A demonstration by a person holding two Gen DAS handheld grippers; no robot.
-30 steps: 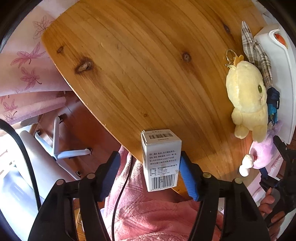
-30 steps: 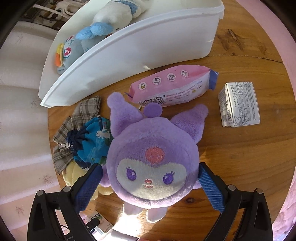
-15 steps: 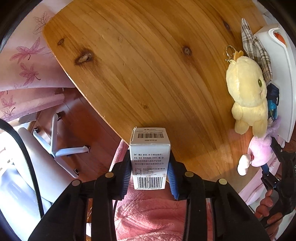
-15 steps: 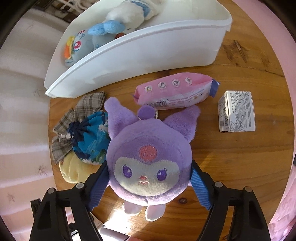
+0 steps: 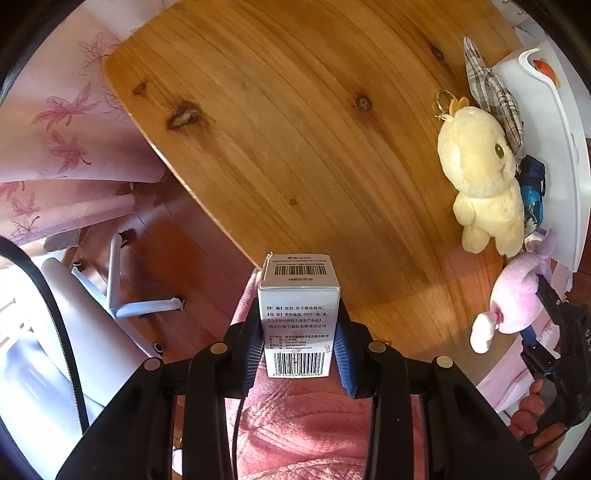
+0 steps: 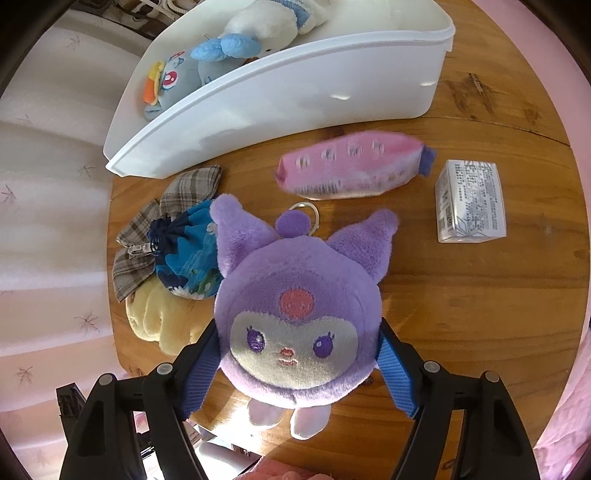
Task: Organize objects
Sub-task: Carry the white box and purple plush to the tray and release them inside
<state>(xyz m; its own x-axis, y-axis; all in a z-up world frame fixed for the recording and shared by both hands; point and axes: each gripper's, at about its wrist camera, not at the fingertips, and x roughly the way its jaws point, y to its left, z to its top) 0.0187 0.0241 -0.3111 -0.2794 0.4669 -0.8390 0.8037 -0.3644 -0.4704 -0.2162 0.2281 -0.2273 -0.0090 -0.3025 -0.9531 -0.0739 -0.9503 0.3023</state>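
From the left wrist view, the left gripper has just been closing and now clenches a small white box between its blue pads; the box stands upright with a barcode on its top and another low on its front face. It is held at the near edge of the wooden table, over a pink fleece garment. Far to the right lies a yellow plush chick with a gold key ring, beside a plaid cloth and a blue drawstring pouch. A white bin sits at the right edge.

From the right wrist view, the right gripper has just been closing and its blue pads press both sides of a purple plush, face up, its head squeezed between them. Left of it lie the blue pouch, the plaid cloth and the yellow plush, bunched together and touching. Beyond the purple plush is a pink packet, blurred, and to its right a second white carton lying flat. The white bin stands at the far side, holding a white-and-blue plush and a smaller blue toy.
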